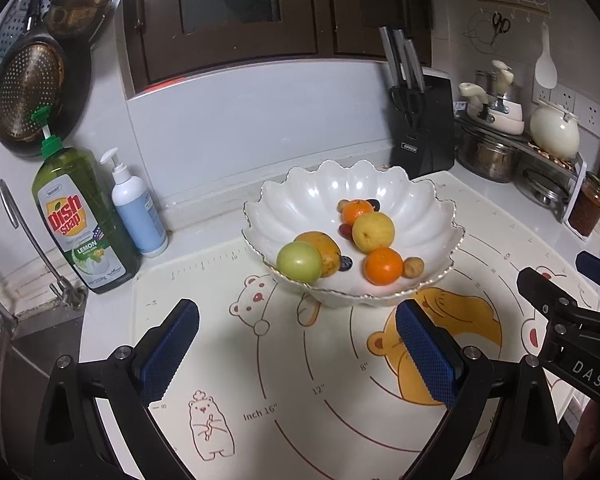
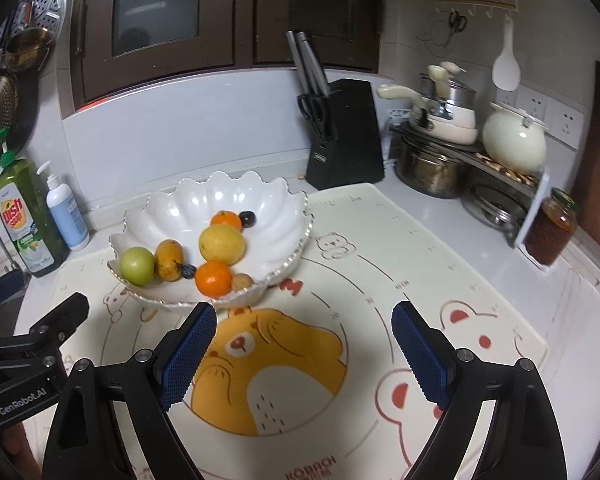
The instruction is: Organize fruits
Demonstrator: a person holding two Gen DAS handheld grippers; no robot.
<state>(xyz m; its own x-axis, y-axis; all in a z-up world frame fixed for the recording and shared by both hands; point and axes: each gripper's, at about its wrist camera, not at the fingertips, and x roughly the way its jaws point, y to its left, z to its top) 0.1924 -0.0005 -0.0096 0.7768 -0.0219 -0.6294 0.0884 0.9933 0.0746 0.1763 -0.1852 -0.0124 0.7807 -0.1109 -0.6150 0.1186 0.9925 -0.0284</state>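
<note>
sitting toward the back left of a cream silicone baking mat printed with cartoon bears [image 2: 380, 248], a white scalloped porcelain bowl with a thin gold rim [image 1: 308, 200] holds all the fruit. at the bowl's near left edge a round green apple-like fruit [image 1: 299, 261] touches an oval yellow-orange mango [image 1: 320, 249]. a round yellow citrus [image 1: 373, 231] lies at the bowl's middle, a small orange tangerine [image 1: 357, 210] just behind it and a second orange tangerine [image 1: 383, 265] in front, with a small tan round fruit [image 1: 413, 267] touching that one. a dark blue berry [image 1: 345, 264] lies between mango and front tangerine. in front of the bowl, above the mat, the left gripper [image 1: 298, 354] has its blue-padded fingers spread wide and empty; the right gripper [image 2: 304, 354], near the bowl's right front, is likewise released, grasping nothing. a green dish soap bottle [image 1: 78, 220] stands left of the bowl.
</note>
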